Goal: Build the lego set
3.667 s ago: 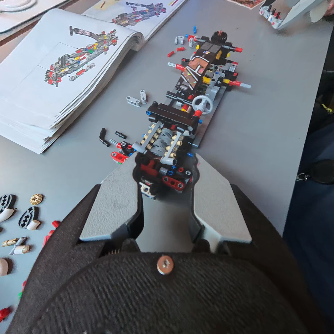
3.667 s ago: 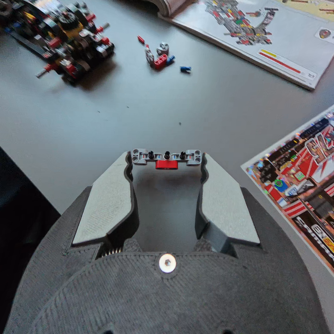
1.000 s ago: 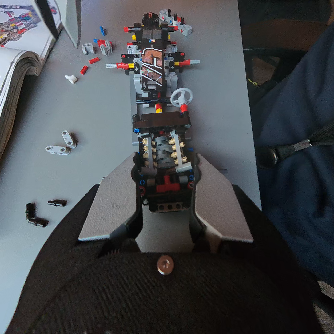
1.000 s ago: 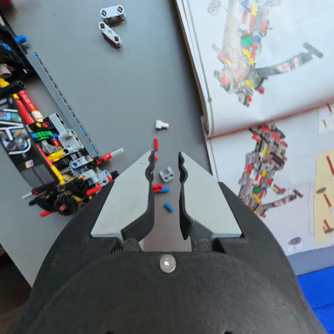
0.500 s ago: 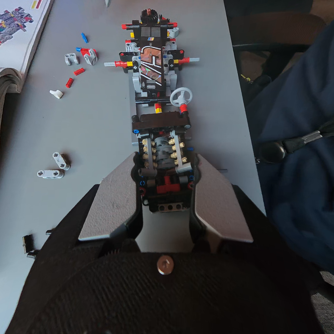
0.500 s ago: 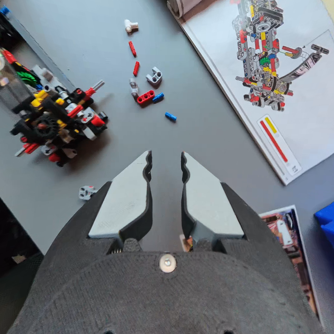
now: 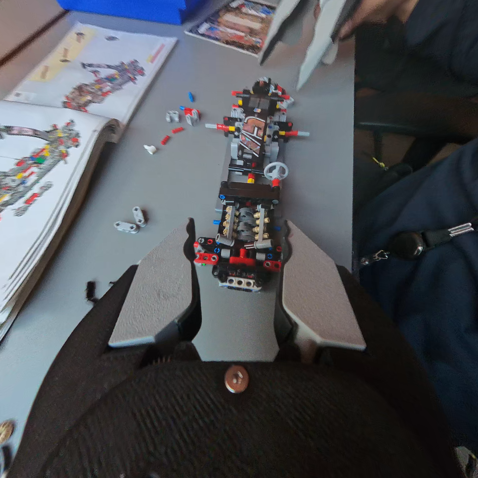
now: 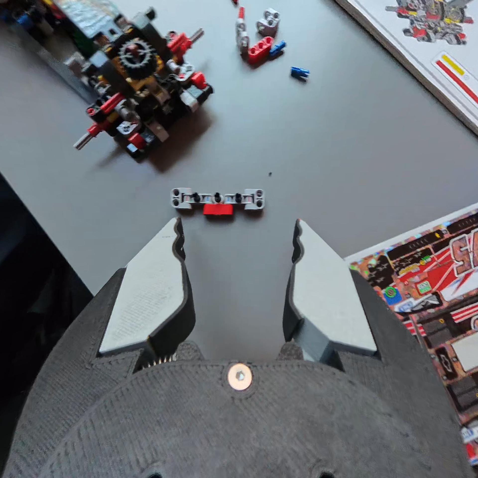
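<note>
both tongs are spread: right gripper (image 8: 238,230) should centre on the grey bar (image 8: 217,198), left gripper (image 7: 238,232) straddles the chassis (image 7: 248,196) loosely.

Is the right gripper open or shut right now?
Open. The right gripper has its fingers spread wide over bare table, and the small grey and red brick piece lies just beyond the tips, untouched.

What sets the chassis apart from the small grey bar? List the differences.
1. The chassis is long and made of many parts; the bar is short, with a few black pins and one red piece.
2. The chassis is mostly black; the bar is light grey.
3. The chassis's rear end sits between the left gripper's fingers; the bar lies just beyond the right gripper's fingers, untouched.

Both rest on the grey table.
</note>
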A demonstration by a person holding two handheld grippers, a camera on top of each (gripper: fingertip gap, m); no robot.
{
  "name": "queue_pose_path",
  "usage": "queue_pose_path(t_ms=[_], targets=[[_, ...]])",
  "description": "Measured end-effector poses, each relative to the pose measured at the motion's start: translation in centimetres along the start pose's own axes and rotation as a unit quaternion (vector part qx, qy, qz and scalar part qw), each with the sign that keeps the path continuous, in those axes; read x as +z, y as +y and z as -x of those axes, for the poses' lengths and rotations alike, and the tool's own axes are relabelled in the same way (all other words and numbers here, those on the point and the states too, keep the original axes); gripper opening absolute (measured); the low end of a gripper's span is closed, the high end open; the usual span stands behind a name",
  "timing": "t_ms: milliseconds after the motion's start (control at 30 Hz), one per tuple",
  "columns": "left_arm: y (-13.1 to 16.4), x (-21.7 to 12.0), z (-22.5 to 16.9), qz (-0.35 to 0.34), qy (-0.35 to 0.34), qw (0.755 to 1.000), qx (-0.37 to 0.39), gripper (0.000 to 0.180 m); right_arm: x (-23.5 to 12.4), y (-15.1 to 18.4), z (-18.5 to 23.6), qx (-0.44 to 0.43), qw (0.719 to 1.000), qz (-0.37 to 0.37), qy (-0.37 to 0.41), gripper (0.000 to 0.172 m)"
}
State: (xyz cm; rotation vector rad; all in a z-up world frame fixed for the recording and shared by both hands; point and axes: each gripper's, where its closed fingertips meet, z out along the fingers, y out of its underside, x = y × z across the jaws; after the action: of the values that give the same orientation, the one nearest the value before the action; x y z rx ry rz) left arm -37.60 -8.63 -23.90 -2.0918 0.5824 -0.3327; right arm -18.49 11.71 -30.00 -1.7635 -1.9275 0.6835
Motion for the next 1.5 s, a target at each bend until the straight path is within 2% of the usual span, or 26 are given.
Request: queue_pose_path(t_ms=[133, 200, 567, 767, 933, 1333, 1500], targets=[[-0.5, -2.3, -0.5, -0.033, -0.043, 0.998, -0.030, 0.062, 0.4, -0.1, 0.2, -0.018, 0.999, -0.034, 0.030, 0.080], [-0.3, -2.8, -1.4, -0.044, -0.047, 0.997, -0.049, 0.062, 0.5, -0.5, 0.8, -0.009, 0.999, -0.051, 0.012, 0.082], [1.1, -2.8, -6.3, -0.056, -0.052, 0.994, -0.078, 0.060, 1.8, -0.9, 1.6, -0.015, 0.998, -0.063, 0.002, 0.080], [2.0, -3.0, -5.4, -0.078, -0.144, 0.982, -0.090, 0.059, 1.8, -1.1, 2.4, -0.022, 0.997, -0.068, -0.001, 0.073], [3.2, -3.8, -3.3, -0.041, -0.237, 0.970, -0.039, 0.056, 1.7, -1.2, 2.5, -0.024, 0.997, -0.073, 0.022, 0.072], [3.4, -1.5, -1.8, -0.033, -0.173, 0.984, -0.041, 0.058, -0.6, -2.1, 2.4, 0.044, 0.985, -0.146, 0.085, 0.072], [3.8, -1.7, -1.9, -0.033, -0.155, 0.985, -0.061, 0.057, -1.3, -2.4, 4.2, 0.072, 0.979, -0.177, 0.066, 0.072]])
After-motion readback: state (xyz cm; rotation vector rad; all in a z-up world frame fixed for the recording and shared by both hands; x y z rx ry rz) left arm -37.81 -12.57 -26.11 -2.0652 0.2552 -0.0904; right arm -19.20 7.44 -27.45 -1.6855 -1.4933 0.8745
